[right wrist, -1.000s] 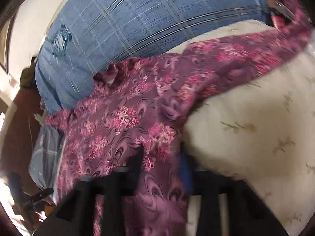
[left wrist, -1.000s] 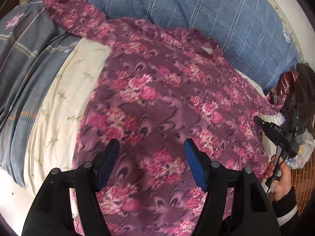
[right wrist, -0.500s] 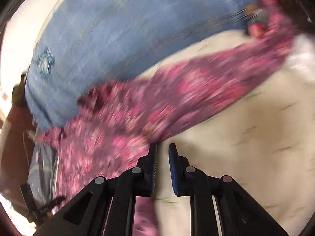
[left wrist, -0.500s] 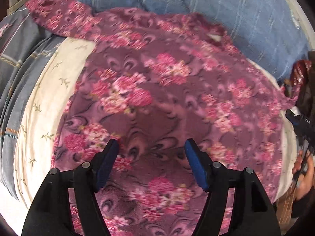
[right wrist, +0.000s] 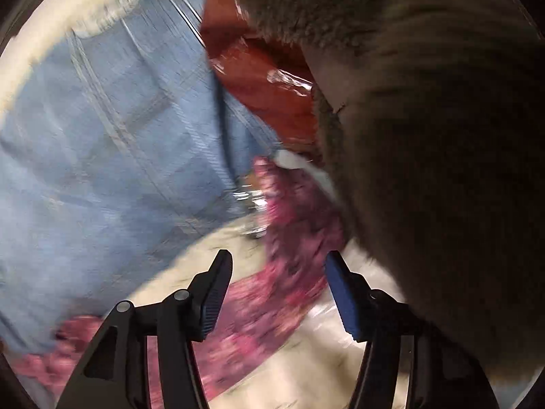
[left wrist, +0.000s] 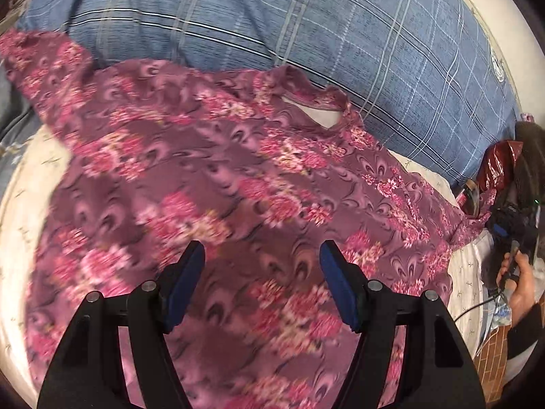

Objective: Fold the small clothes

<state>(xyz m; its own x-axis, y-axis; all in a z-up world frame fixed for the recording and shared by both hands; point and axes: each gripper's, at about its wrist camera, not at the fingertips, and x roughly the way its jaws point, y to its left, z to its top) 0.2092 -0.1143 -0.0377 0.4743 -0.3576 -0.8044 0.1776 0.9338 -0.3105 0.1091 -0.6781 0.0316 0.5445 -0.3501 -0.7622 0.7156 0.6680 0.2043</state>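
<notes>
A purple floral garment (left wrist: 238,187) lies spread on the cream sheet (left wrist: 20,211), its collar toward the blue plaid pillow (left wrist: 340,34). My left gripper (left wrist: 262,262) hovers open above the garment's middle, nothing between its blue pads. In the blurred right wrist view, my right gripper (right wrist: 277,272) has its jaws opening over the garment's right sleeve (right wrist: 289,231). The sleeve runs beneath them and the pads do not press on it. A hand (left wrist: 521,286) holds that gripper at the bed's right edge.
A brown furry thing (right wrist: 425,136) looms close on the right of the right gripper. A shiny red bag (right wrist: 265,81) sits between it and the pillow (right wrist: 102,153). Grey-blue bedding (left wrist: 13,126) lies at the far left, and brick-pattern floor (left wrist: 494,358) shows beyond the bed's right edge.
The right gripper let go of the garment's cloth, opened, and swung across to the right sleeve near the brown fur. The left gripper moved over the garment toward the collar, still open.
</notes>
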